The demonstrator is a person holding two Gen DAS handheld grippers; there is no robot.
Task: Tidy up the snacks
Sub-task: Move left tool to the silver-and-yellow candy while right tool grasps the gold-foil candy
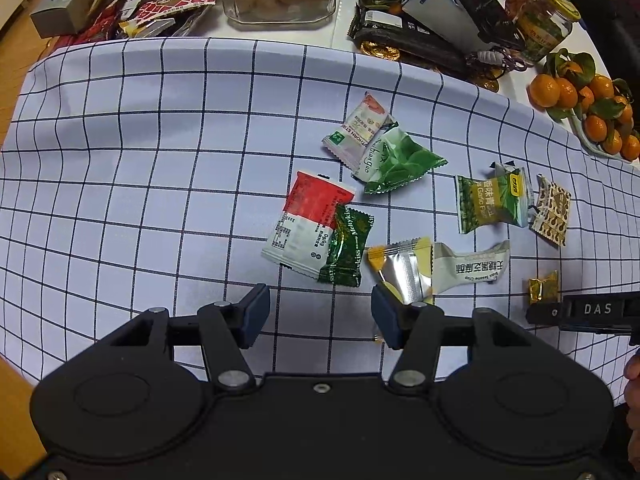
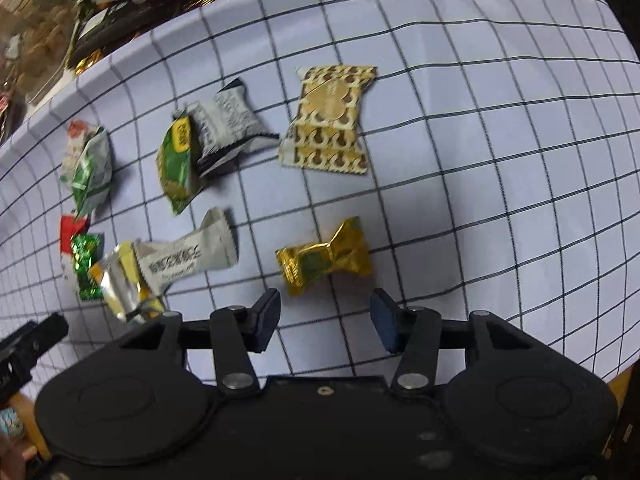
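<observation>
We hover the right gripper [image 2: 325, 316], fingers spread and empty, just short of the gold candy [image 2: 324, 259] (left gripper [image 1: 320, 316] equally agape); next, we judge, straddling it

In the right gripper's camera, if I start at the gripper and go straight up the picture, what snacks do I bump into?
Right gripper → gold foil candy → brown-and-gold patterned packet, all lying on the checked cloth.
</observation>
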